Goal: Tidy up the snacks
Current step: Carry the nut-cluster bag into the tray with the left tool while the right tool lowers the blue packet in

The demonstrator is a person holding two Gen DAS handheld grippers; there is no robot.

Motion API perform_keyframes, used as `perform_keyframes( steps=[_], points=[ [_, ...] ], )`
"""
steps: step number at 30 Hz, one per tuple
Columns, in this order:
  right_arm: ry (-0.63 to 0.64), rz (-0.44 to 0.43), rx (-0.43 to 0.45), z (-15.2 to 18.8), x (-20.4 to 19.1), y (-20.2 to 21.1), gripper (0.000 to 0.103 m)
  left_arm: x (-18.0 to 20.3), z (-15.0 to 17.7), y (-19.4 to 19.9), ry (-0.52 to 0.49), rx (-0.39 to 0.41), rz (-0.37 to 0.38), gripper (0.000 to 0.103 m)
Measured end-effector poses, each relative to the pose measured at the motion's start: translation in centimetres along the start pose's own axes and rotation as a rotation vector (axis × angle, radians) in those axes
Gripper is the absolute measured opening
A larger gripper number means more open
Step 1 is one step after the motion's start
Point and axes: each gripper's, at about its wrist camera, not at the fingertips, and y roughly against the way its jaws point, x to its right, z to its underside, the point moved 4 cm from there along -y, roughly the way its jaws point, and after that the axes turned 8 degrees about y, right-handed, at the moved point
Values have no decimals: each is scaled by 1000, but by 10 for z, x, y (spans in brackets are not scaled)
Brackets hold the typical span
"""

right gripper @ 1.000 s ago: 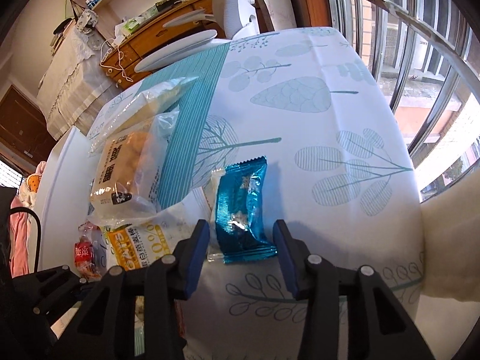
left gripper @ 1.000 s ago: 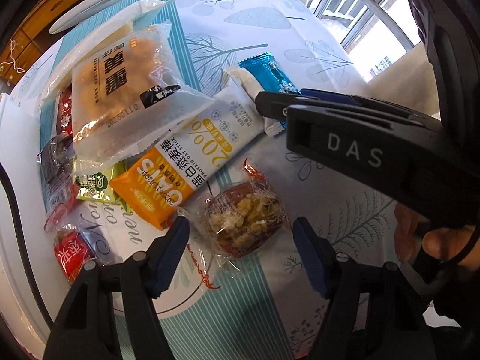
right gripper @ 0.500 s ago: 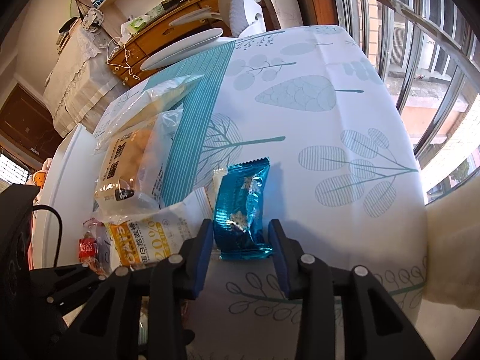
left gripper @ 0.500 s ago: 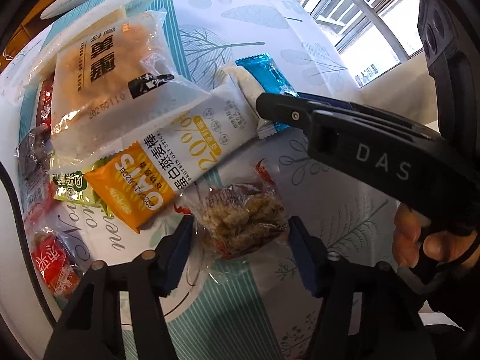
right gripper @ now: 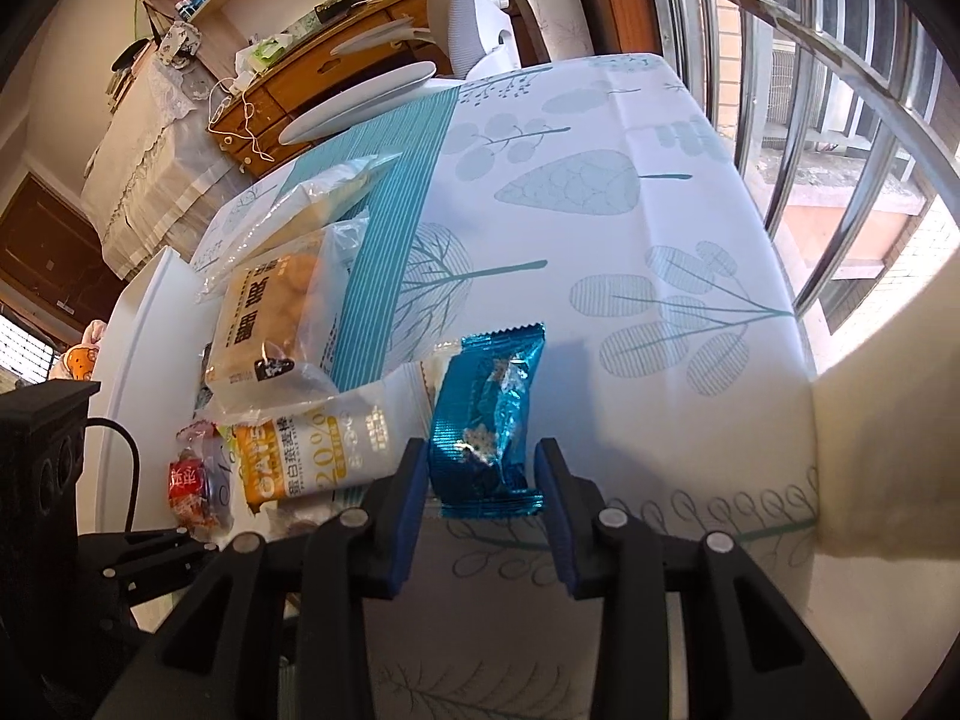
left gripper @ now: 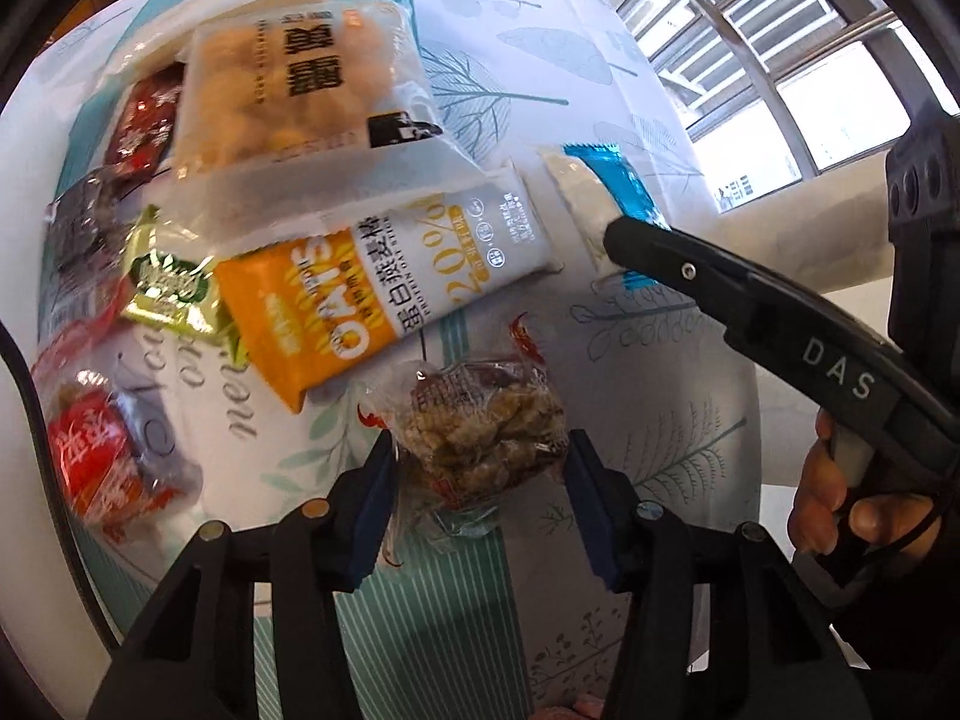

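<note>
My left gripper (left gripper: 480, 480) is open, its pads on either side of a clear-wrapped crumbly nut snack (left gripper: 486, 426) lying on the tablecloth. My right gripper (right gripper: 483, 480) is open around the near end of a blue foil snack packet (right gripper: 489, 414), which also shows in the left wrist view (left gripper: 624, 186). An orange-and-white oat bar (left gripper: 384, 288) lies between the two, with a clear bag of yellow pastries (left gripper: 294, 84) partly on top of it.
Small red (left gripper: 96, 468), green (left gripper: 171, 288) and dark (left gripper: 141, 126) packets lie at the left. A white plate (right gripper: 360, 102) sits at the far table edge. A cream cushion (right gripper: 888, 450) borders the right edge, by the window.
Both grippers moved forward and down onto their snacks. The left pads now flank the nut snack closely; the right pads now flank the blue packet's near end.
</note>
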Motion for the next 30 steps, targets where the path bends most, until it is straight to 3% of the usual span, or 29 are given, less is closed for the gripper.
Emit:
perform_keyframes(
  steps=[12, 30],
  points=[
    [25, -5, 32, 8, -24, 30, 36, -12, 20, 63, -1, 104, 27, 52],
    [51, -13, 106, 21, -121, 82, 36, -82, 37, 189, 18, 339, 17, 53]
  ],
)
